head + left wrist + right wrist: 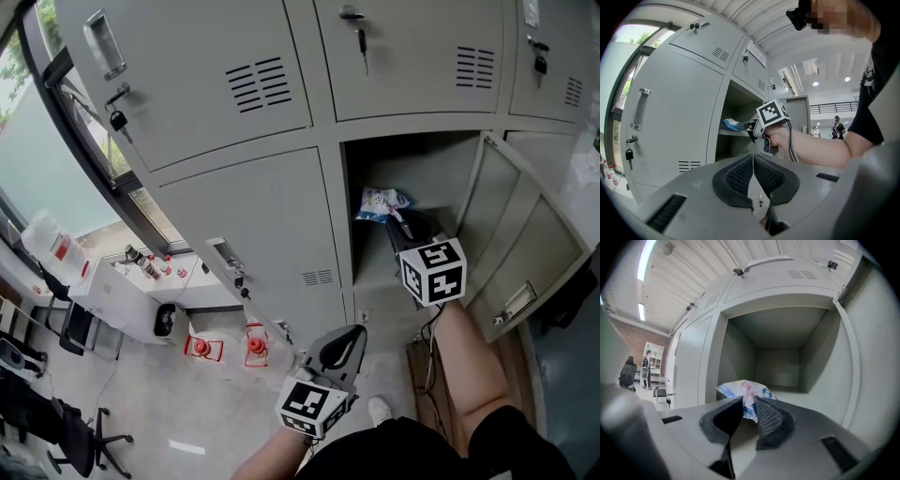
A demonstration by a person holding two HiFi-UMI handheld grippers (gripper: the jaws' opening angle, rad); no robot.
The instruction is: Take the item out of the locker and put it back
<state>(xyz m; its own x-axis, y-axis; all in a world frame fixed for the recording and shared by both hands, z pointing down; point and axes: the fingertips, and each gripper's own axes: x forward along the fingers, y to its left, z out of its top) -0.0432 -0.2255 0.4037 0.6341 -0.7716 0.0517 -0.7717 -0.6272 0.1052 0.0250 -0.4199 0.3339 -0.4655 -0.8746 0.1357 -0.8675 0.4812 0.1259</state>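
A blue-and-white plastic bag [380, 202] lies at the front left of the shelf in the open locker compartment [422, 155]. My right gripper [401, 221] reaches into that compartment. In the right gripper view its pads pinch the near edge of the bag [745, 392], so the right gripper [749, 404] is shut on it. My left gripper [349, 334] hangs low in front of the closed lockers, away from the bag. Its pads meet at the tips with nothing between them in the left gripper view [753, 158]. That view also shows the bag [730, 124] on the shelf.
The compartment's door [525, 248] stands swung open to the right. Closed locker doors [253, 225] with keys hanging fill the left and top. Below left are a window, a white table with bottles [141, 267], red objects on the floor [202, 348] and office chairs [66, 431].
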